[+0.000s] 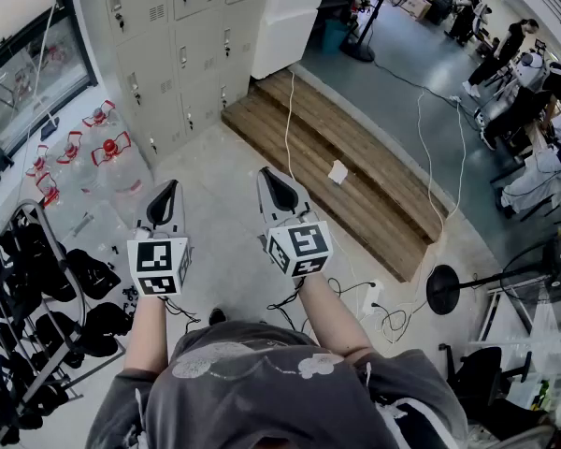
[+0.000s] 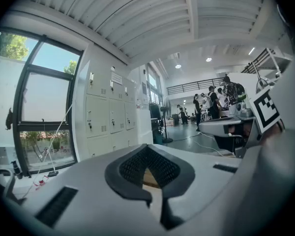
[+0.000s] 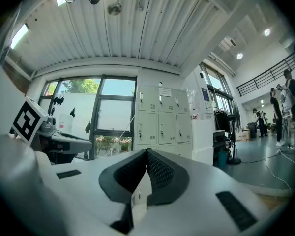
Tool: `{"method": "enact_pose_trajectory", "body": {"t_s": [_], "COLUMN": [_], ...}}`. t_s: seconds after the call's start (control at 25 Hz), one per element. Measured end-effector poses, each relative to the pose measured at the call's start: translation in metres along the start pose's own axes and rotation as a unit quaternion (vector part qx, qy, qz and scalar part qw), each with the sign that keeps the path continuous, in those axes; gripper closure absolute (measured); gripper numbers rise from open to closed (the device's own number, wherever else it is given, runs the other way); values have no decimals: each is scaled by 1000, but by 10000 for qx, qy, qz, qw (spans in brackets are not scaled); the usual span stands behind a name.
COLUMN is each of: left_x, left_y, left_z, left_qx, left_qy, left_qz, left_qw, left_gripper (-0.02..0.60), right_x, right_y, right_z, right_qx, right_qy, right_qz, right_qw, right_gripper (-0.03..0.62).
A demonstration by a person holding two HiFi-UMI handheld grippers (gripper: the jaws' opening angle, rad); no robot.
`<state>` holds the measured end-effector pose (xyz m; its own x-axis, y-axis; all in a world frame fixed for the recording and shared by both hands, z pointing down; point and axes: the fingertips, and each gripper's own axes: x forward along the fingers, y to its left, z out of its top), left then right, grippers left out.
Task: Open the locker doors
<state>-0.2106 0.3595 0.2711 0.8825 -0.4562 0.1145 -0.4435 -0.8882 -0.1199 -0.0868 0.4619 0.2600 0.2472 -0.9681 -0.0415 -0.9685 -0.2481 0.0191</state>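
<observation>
The left hand-held gripper [image 1: 165, 195] and right hand-held gripper [image 1: 279, 187] were pressed together, empty. Well ahead, the lockers [image 1: 182, 54] looked like stiff, light metal; a small latch [image 1: 136, 88] seemed best to pinch.

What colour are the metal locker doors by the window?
Pale grey. The metal locker doors show best in the head view.

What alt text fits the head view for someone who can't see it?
A person holds the left gripper and right gripper out in front, both shut and empty, aimed at a bank of grey lockers, all doors closed, some way off. Water jugs stand on the floor at left; a wooden platform lies at right.
</observation>
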Motion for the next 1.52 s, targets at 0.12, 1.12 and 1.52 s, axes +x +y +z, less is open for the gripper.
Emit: {"method": "enact_pose_trajectory", "body": {"t_s": [0.12, 1.12, 1.52], "left_x": [-4, -21, -7], "left_y": [-4, 80, 109], "left_z": [1, -3, -24], "left_qx": [-21, -288, -536], "left_qy": [-1, -341, -120], "left_qz": [-10, 175, 320], "left_qw": [10000, 9989, 9980], "left_gripper": [574, 467, 571], "right_x": [-6, 50, 86], "right_y": [1, 82, 75], "right_z": [1, 0, -10], "right_qx": [60, 175, 388], "right_qy": [7, -51, 100], "right_qz": [21, 607, 543], "right_qw": [10000, 9980, 9977], "right_gripper": [566, 334, 281]}}
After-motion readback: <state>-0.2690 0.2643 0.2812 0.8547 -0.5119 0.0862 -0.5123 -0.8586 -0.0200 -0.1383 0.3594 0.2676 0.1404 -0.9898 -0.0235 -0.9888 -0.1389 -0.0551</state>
